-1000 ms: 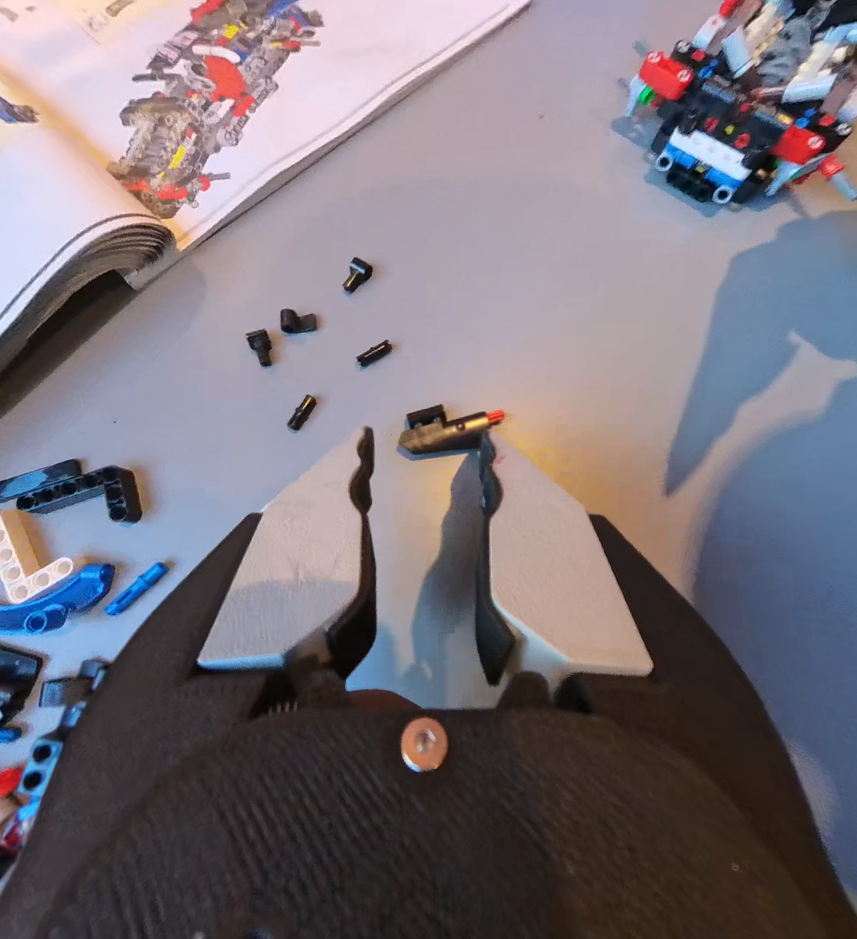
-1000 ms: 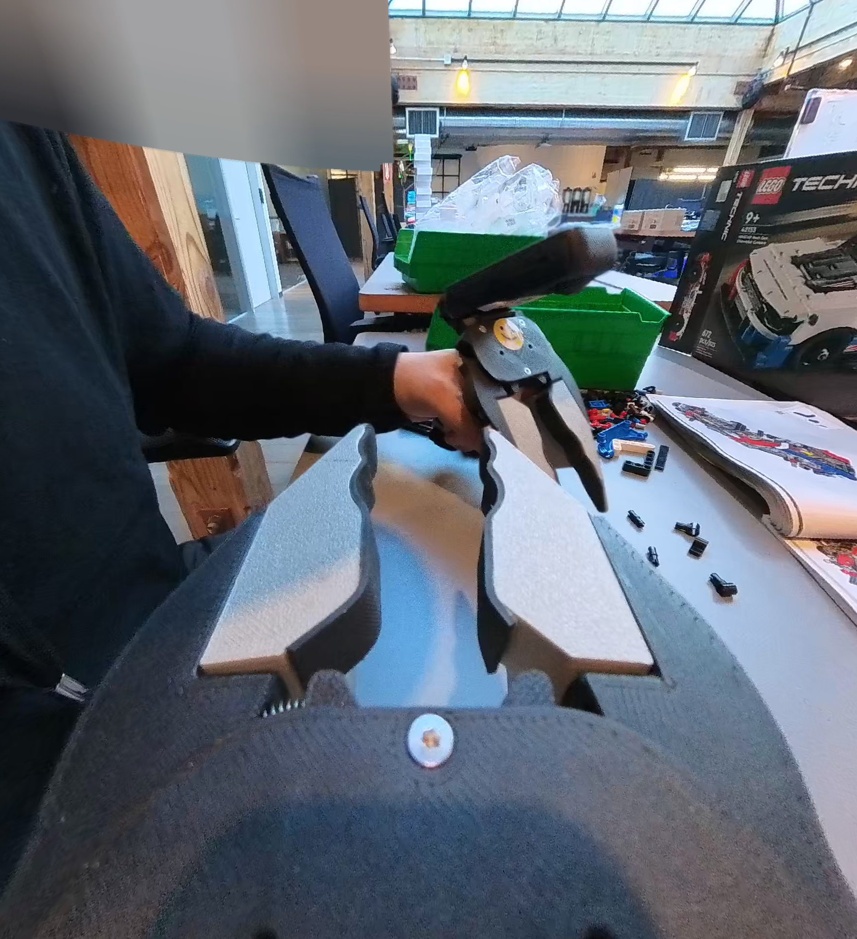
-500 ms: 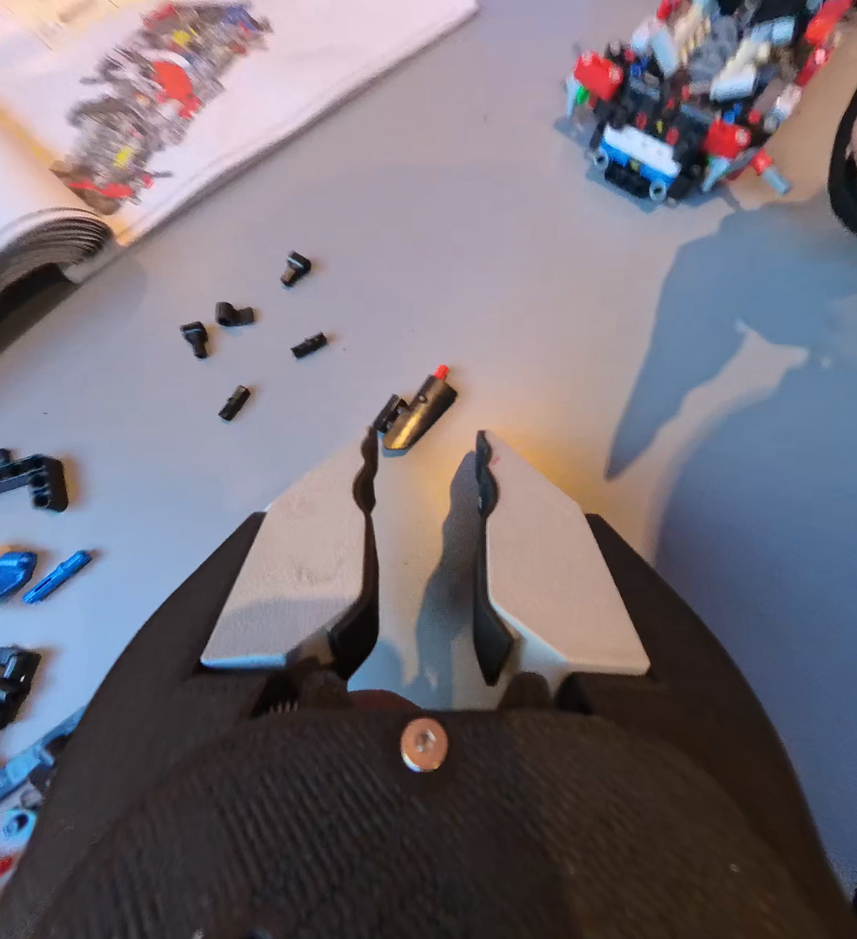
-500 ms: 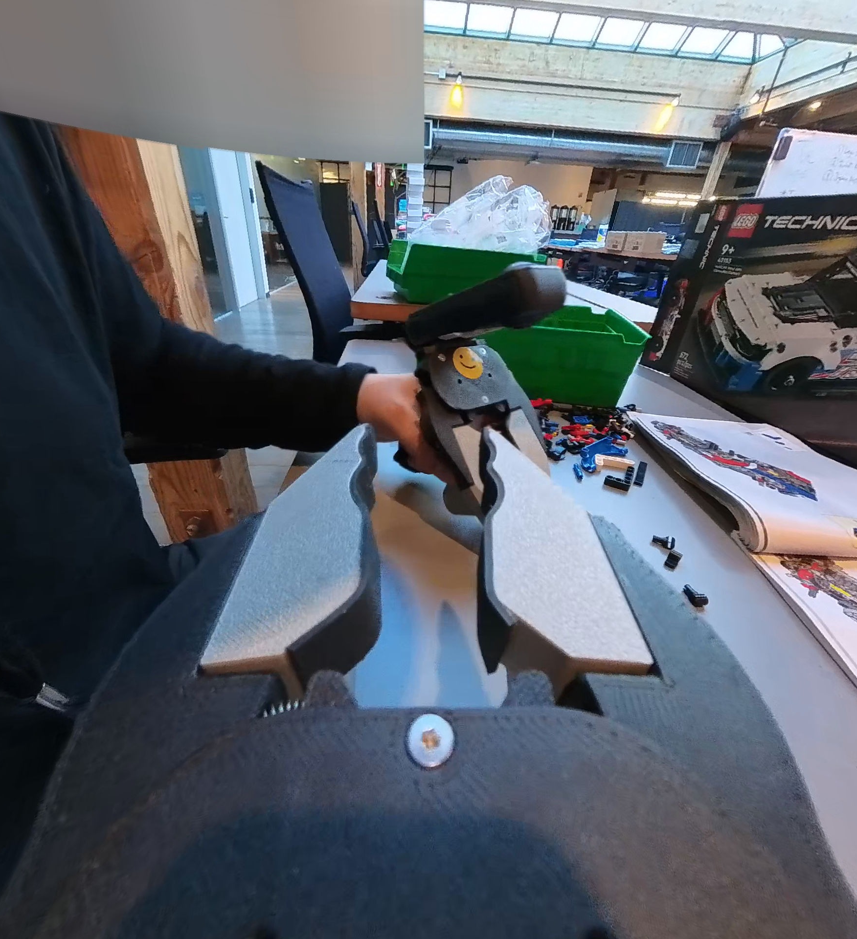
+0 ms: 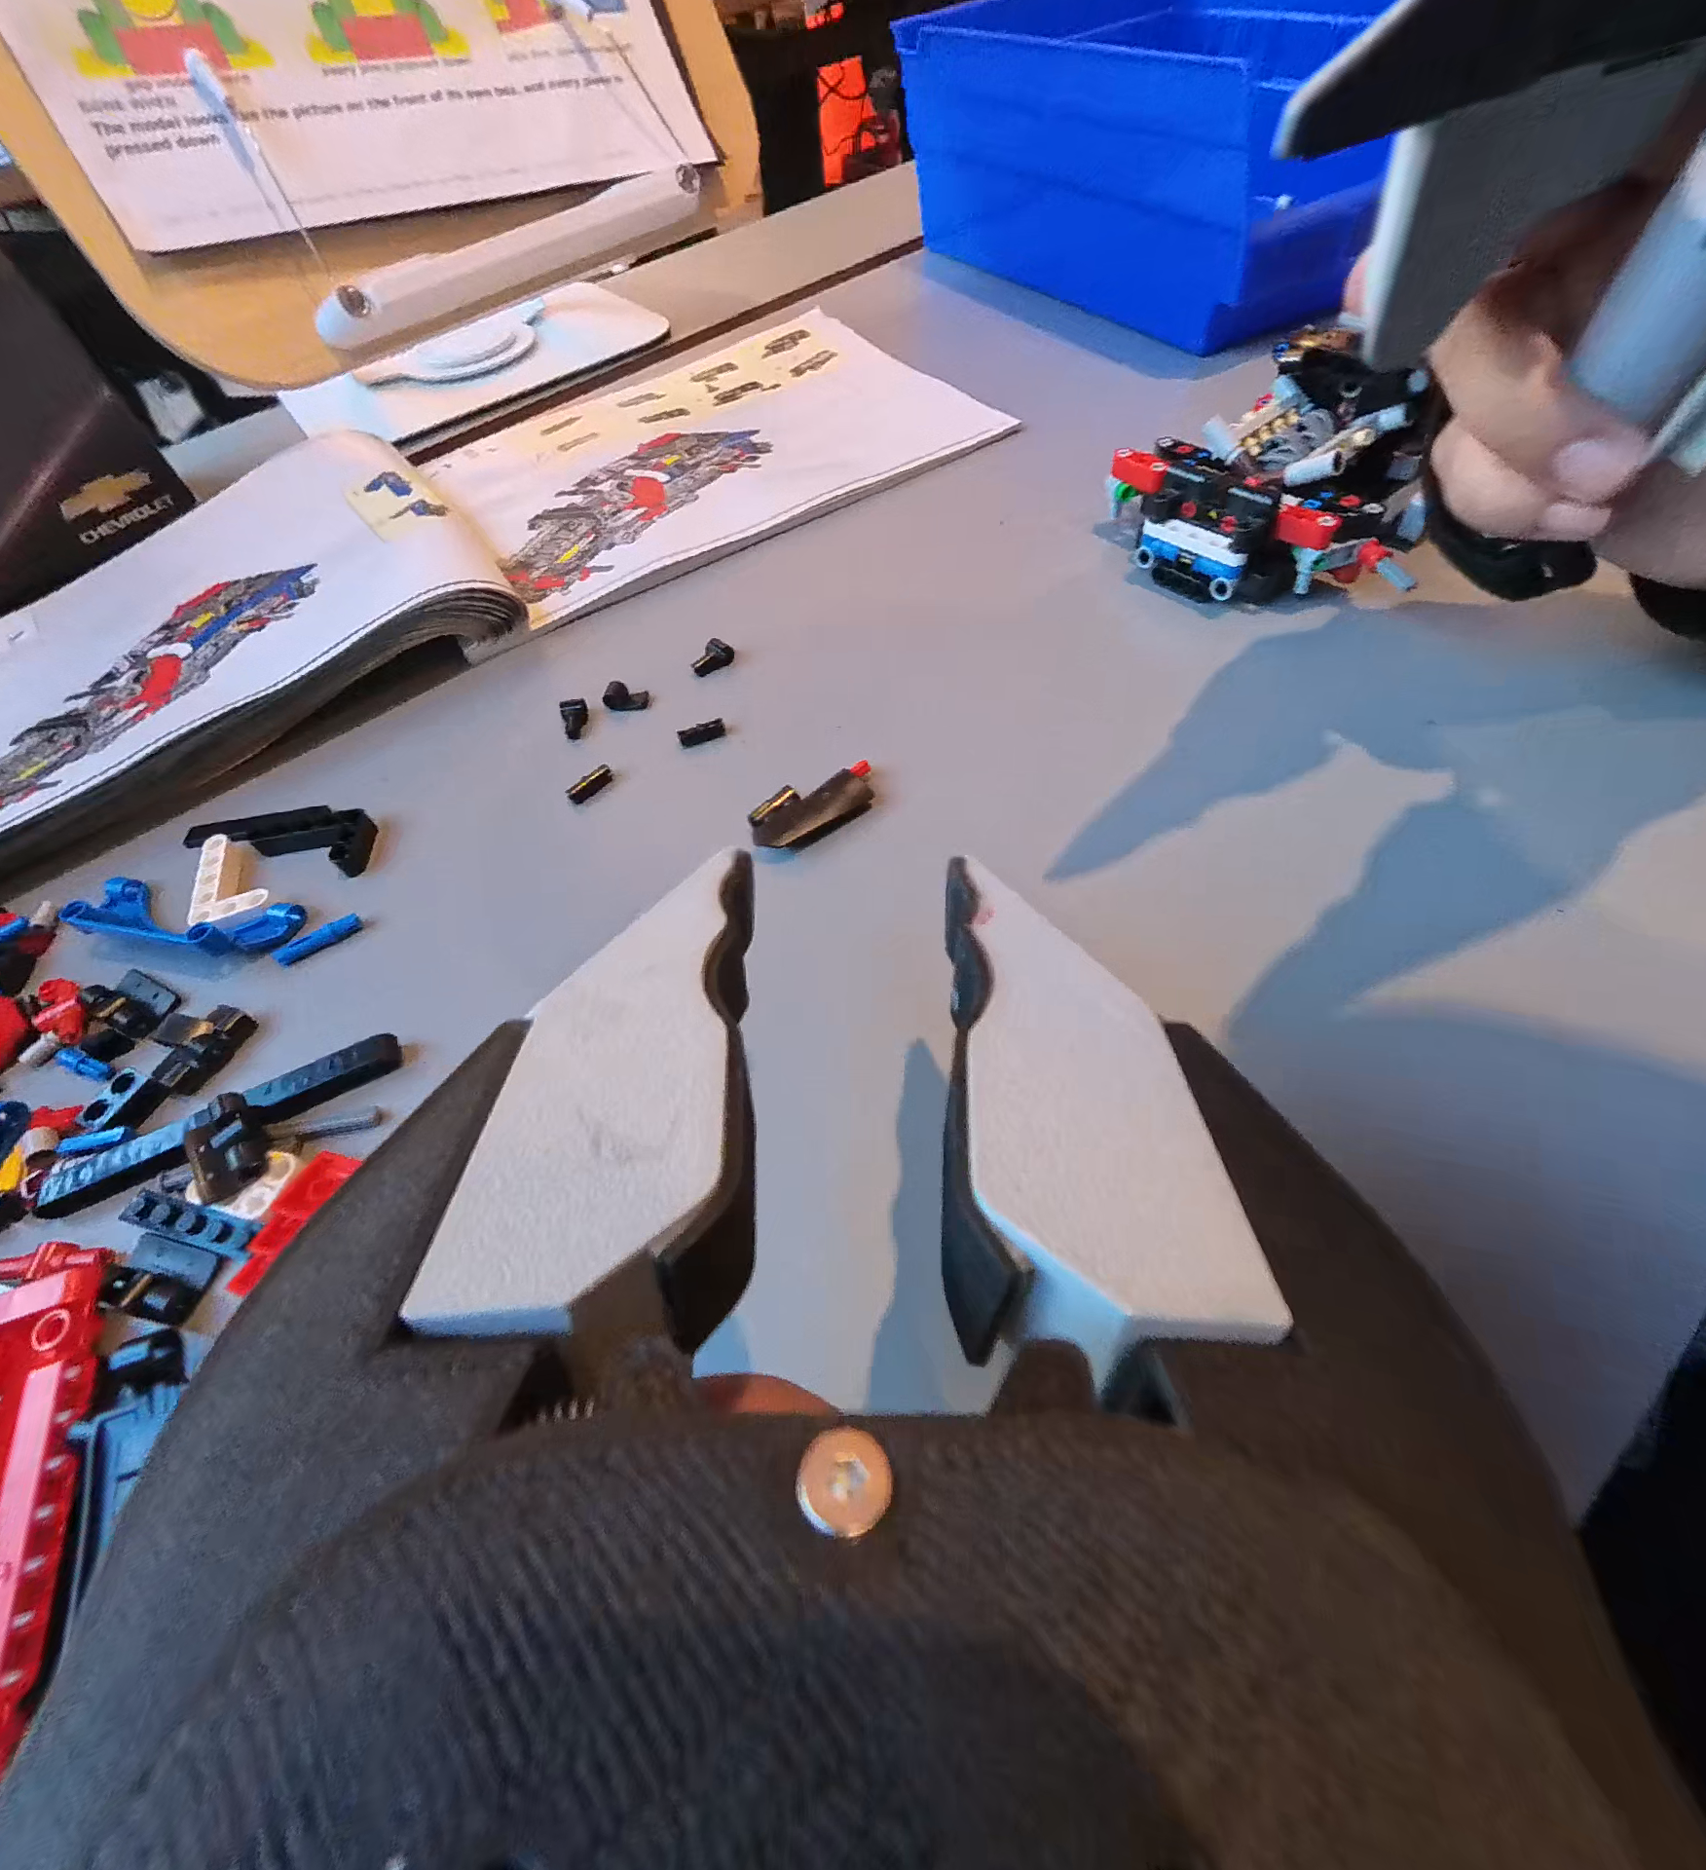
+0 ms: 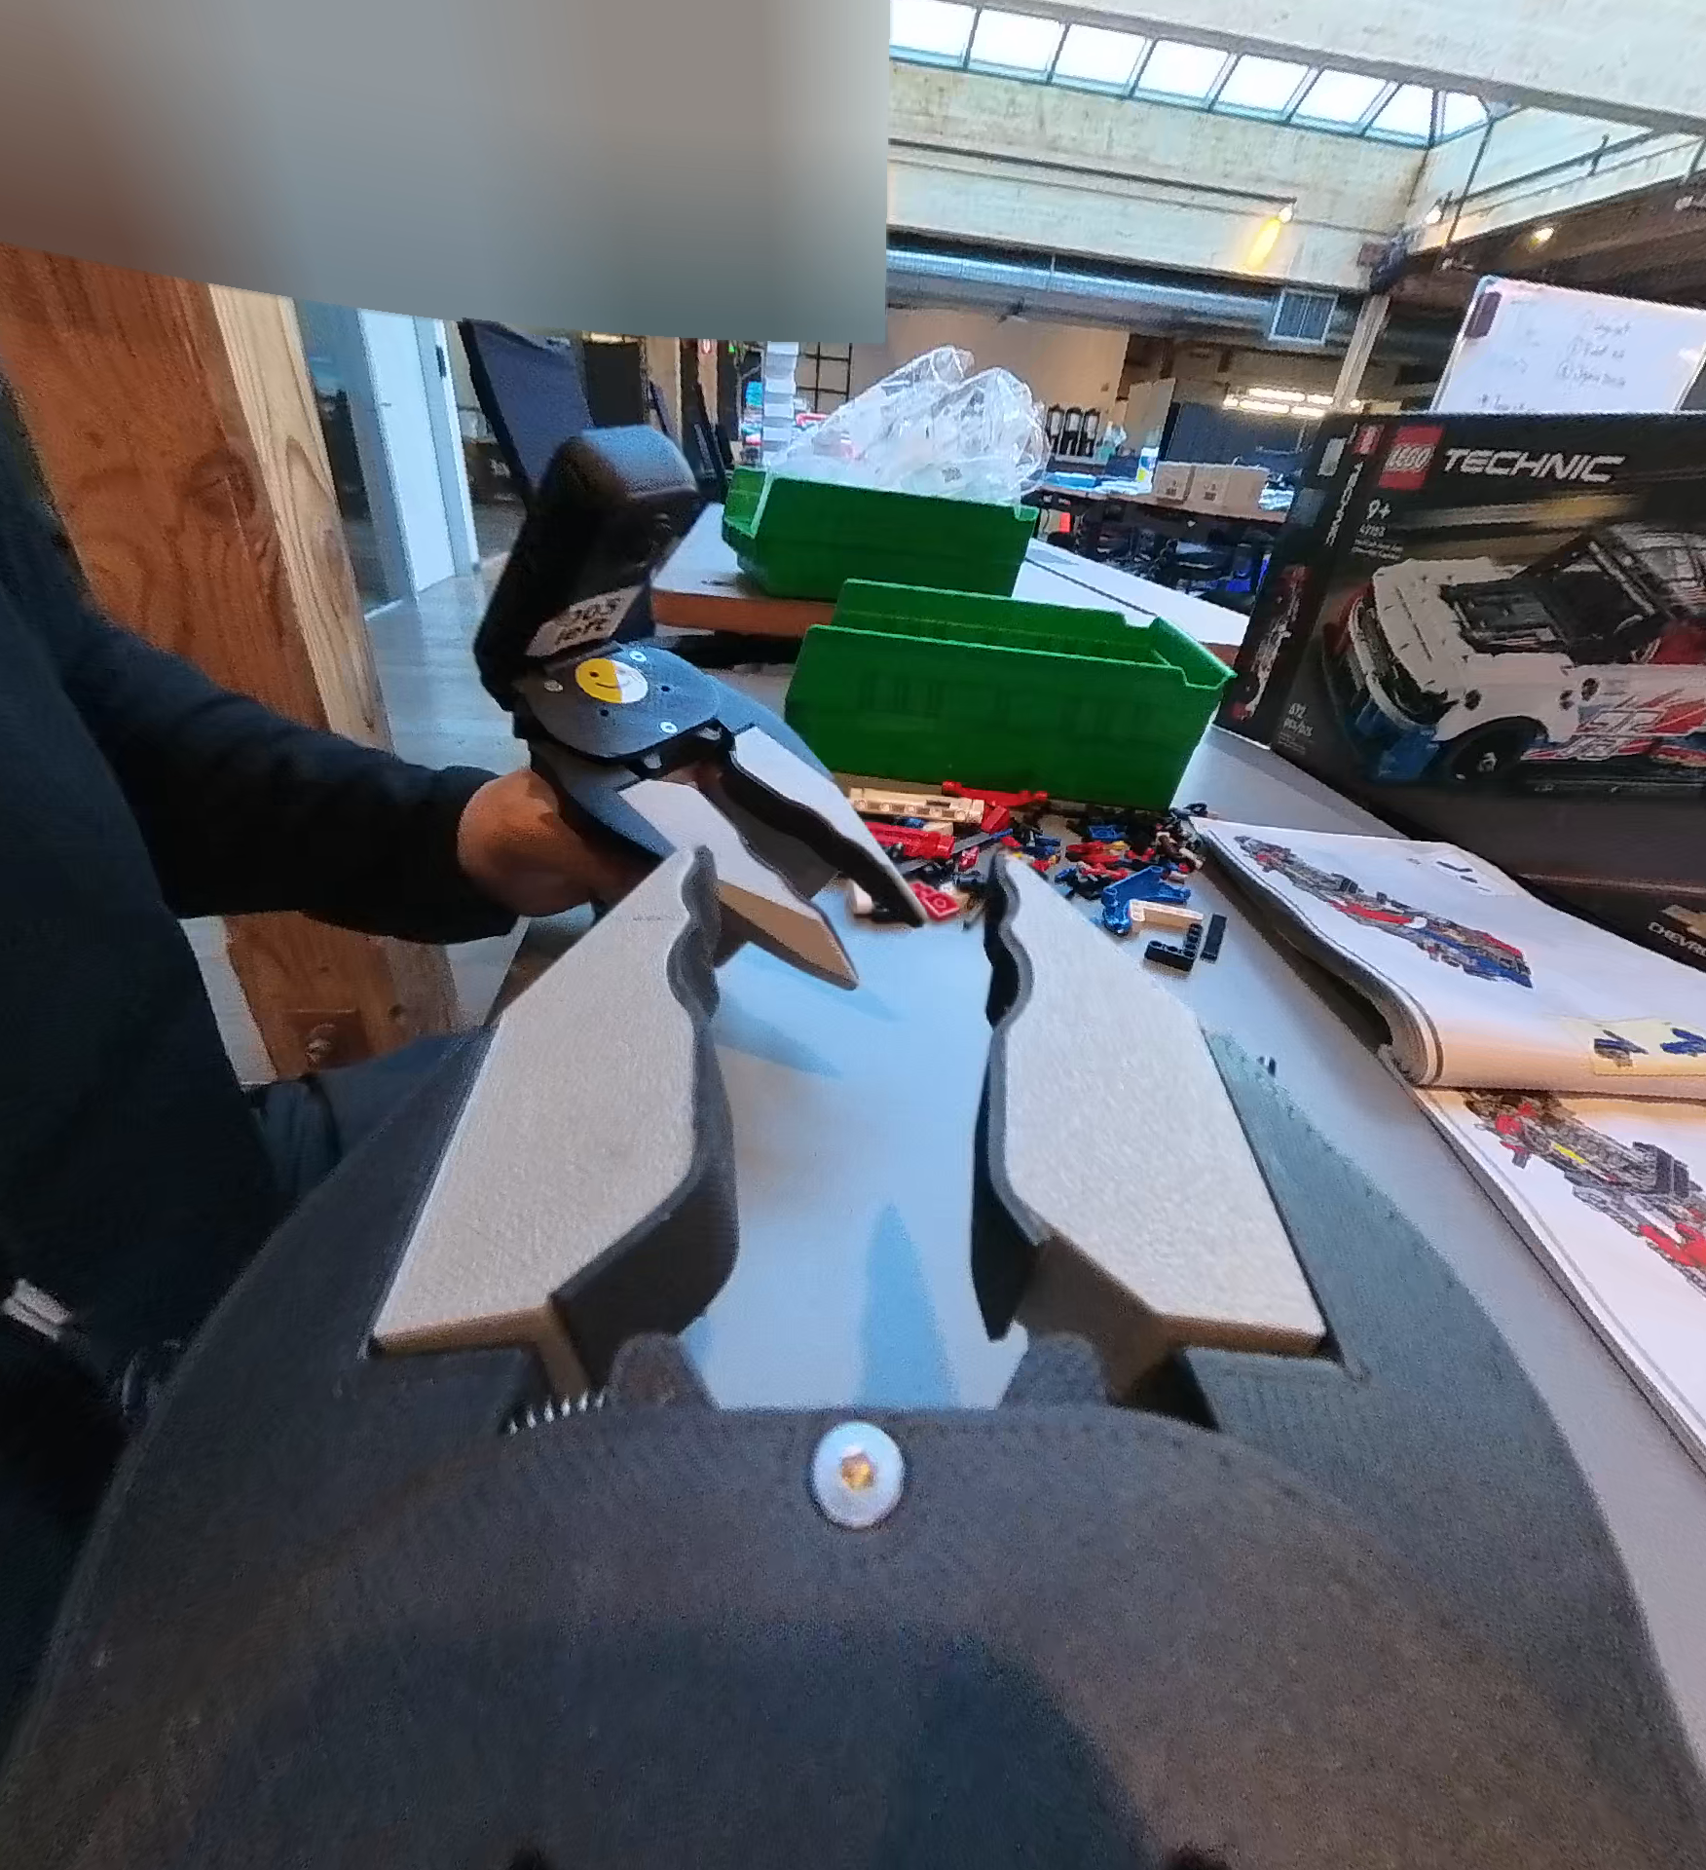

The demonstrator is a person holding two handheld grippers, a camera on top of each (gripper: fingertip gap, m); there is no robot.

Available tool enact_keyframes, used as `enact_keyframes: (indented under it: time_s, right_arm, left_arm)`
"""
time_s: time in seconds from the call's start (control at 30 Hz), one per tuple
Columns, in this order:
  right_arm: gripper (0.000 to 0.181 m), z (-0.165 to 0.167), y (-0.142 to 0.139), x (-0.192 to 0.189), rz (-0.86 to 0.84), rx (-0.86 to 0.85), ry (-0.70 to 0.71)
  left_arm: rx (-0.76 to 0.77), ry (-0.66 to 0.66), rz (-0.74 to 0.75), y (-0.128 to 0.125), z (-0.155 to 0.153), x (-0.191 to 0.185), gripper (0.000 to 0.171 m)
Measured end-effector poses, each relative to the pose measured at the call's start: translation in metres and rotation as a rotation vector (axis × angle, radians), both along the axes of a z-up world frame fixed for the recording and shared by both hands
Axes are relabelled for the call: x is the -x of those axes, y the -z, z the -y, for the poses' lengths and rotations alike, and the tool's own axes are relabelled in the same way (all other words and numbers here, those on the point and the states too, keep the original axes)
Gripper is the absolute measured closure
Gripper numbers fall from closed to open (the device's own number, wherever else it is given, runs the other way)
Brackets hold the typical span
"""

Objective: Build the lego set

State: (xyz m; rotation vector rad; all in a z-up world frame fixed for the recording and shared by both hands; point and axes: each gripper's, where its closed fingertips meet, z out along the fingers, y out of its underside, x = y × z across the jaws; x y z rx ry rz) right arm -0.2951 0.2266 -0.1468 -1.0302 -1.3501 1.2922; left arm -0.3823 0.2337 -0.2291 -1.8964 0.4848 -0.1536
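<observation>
Grippers both empty. Your left gripper (image 5: 849,875) hangs over the grey table (image 5: 1183,769) with jaws apart; a black piece with a red tip (image 5: 814,806) lies just beyond its fingertips, not touched. Five small black pins (image 5: 642,713) lie farther out, near the open instruction booklet (image 5: 485,526). Loose parts (image 5: 100,1073) are heaped at left. Partly built model (image 5: 1264,501) stands by the blue bin (image 5: 1112,152). Your right gripper (image 6: 844,890) also has jaws apart, held off the table.
</observation>
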Motion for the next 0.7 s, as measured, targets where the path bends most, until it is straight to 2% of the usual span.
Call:
enact_keyframes:
  time_s: [0.17, 0.23, 0.4, 0.43, 0.5, 0.63, 0.7]
  right_arm:
    - [0.128, -0.010, 0.003, 0.001, 0.007, -0.011, 0.066]
    - [0.121, -0.013, -0.002, -0.006, -0.002, -0.006, 0.102]
    - [0.114, -0.020, -0.017, -0.051, 0.014, -0.102, 0.298]
    - [0.112, -0.022, -0.016, -0.065, 0.040, -0.096, 0.341]
    - [0.097, -0.031, -0.016, -0.102, 0.064, -0.045, 0.440]
    - [0.096, -0.059, -0.022, -0.206, 0.059, 0.030, 0.721]
    - [0.106, -0.073, -0.025, -0.265, 0.062, 0.044, 0.874]
  left_arm:
    - [-0.002, 0.026, -0.046, 0.003, 0.002, -0.007, 0.137]
    - [-0.014, 0.031, -0.037, 0.001, 0.003, -0.008, 0.138]
    - [0.008, 0.064, -0.020, 0.003, 0.005, -0.016, 0.138]
    - [0.010, 0.073, -0.029, 0.004, 0.005, -0.018, 0.138]
    - [0.007, 0.085, -0.042, 0.005, 0.005, -0.023, 0.138]
    - [-0.006, 0.118, -0.015, 0.001, 0.003, -0.037, 0.138]
    - [-0.006, 0.136, -0.010, 0.001, 0.002, -0.045, 0.138]
